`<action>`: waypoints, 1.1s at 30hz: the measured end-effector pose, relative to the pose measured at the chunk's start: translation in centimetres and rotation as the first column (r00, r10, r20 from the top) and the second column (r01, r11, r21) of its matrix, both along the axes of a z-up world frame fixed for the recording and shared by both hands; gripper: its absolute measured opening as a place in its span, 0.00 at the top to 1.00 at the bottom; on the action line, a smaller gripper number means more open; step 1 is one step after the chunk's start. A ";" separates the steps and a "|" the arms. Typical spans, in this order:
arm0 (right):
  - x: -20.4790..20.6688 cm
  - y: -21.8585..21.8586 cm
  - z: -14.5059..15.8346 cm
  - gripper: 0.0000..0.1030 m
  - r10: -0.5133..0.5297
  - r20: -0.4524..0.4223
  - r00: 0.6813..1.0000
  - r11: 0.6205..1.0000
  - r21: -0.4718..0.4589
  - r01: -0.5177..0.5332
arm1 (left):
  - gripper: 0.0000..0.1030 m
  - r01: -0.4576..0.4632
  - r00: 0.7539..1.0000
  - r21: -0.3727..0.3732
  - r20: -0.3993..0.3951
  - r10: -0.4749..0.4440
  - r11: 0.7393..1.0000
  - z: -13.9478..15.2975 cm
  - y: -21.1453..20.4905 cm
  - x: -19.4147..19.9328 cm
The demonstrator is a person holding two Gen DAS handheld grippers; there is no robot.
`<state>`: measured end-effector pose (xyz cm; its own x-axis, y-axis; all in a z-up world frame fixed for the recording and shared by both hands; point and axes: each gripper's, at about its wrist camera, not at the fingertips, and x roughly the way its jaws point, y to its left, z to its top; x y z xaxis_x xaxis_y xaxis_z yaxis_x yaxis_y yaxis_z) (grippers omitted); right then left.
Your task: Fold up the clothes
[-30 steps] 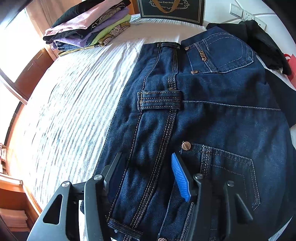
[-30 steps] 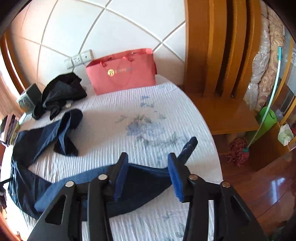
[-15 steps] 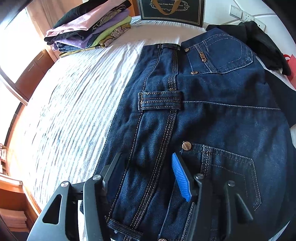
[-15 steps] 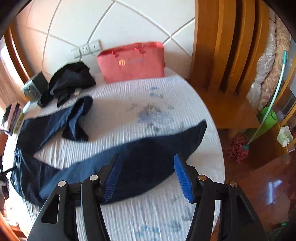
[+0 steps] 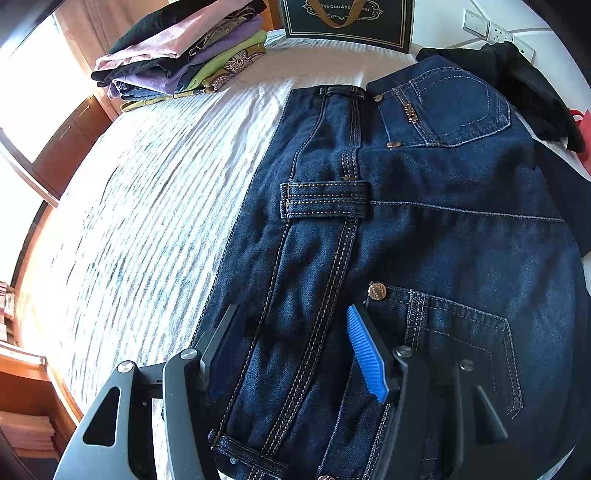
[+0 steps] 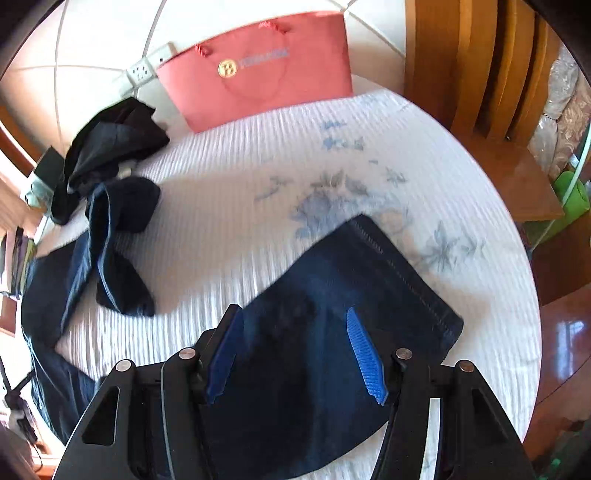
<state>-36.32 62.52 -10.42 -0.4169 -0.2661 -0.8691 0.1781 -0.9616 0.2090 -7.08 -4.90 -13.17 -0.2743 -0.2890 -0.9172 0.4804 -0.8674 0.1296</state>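
Observation:
Dark blue jeans [image 5: 424, 229] lie back side up on the white bed, waistband toward me in the left wrist view. My left gripper [image 5: 291, 314] hovers open over the waistband near the lower back pocket [image 5: 461, 339], nothing between its fingers. In the right wrist view one jeans leg [image 6: 351, 280] stretches across the sheet with its hem [image 6: 410, 273] at the right. My right gripper [image 6: 291, 317] stands open just above this leg. The other leg [image 6: 110, 240] lies crumpled at the left.
A stack of folded clothes [image 5: 184, 55] sits at the bed's far left corner beside a dark gift bag [image 5: 347, 22]. A black garment [image 6: 107, 147] and a red paper bag [image 6: 258, 85] lie by the wall. Wooden furniture [image 6: 480, 74] stands beyond the bed's right edge.
My right gripper has moved forward and down along the jeans leg, so the hem end now lies close ahead. The left gripper has barely moved.

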 end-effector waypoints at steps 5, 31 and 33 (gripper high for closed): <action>1.2 5.4 0.1 0.44 -0.055 0.028 0.998 0.998 0.017 0.054 | 0.41 -0.008 1.000 0.013 -0.015 0.008 1.000 0.6 0.2 -0.4; 9.3 7.5 2.9 0.93 -0.304 -0.185 0.935 0.885 0.310 0.349 | 0.36 0.059 0.998 0.085 -0.003 -0.059 0.995 4.9 3.1 0.7; 12.5 10.1 4.3 0.93 -0.374 -0.181 0.909 0.861 0.296 0.413 | 0.34 0.076 0.997 0.088 -0.005 -0.076 0.993 5.2 3.3 0.2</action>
